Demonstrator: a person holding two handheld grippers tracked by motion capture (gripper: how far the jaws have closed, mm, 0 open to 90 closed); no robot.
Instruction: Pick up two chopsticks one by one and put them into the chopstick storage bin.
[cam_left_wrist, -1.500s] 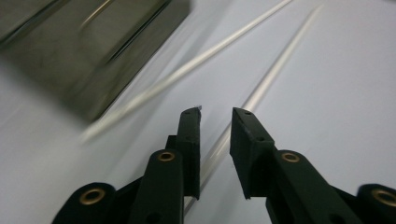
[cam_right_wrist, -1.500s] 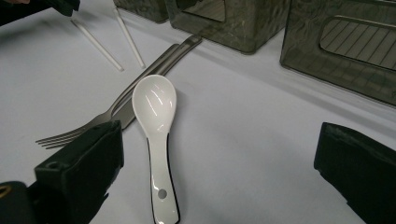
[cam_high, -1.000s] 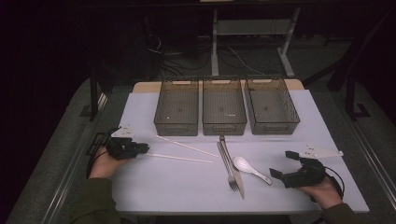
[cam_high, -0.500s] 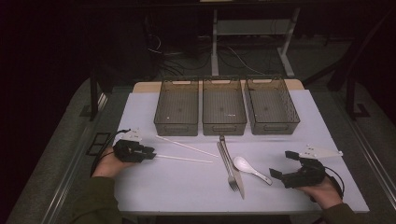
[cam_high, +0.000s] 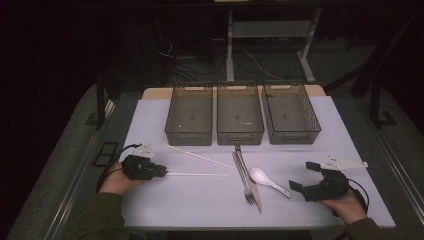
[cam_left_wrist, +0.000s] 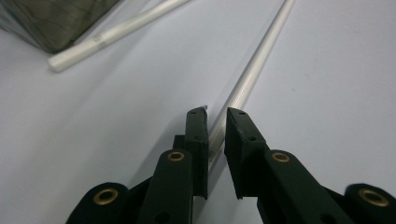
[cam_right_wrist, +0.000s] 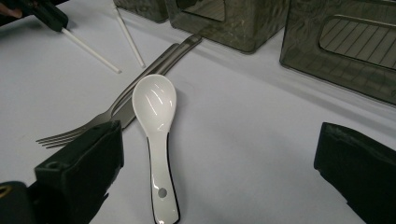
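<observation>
A white chopstick (cam_high: 197, 174) lies on the white table, and its left end runs between the jaws of my left gripper (cam_high: 159, 172). In the left gripper view the chopstick (cam_left_wrist: 254, 70) passes up between the jaws of that gripper (cam_left_wrist: 215, 114), which have just been closing and now pinch it. A second chopstick (cam_high: 200, 156) lies apart, closer to the trays. At the right, my right gripper (cam_high: 302, 176) stands open just right of a white ceramic spoon (cam_high: 267, 181). In the right gripper view the spoon (cam_right_wrist: 156, 107) lies ahead of the wide jaws of this gripper (cam_right_wrist: 219, 158), untouched.
Three dark mesh trays (cam_high: 189, 135) (cam_high: 240, 137) (cam_high: 292, 137) stand side by side at the back of the table. A metal fork (cam_high: 245, 177) and a knife (cam_high: 252, 187) lie together in the middle, just left of the spoon.
My left gripper has edged right and nearer, onto the end of the chopstick. The right gripper, spoon, fork and knife have not moved.
</observation>
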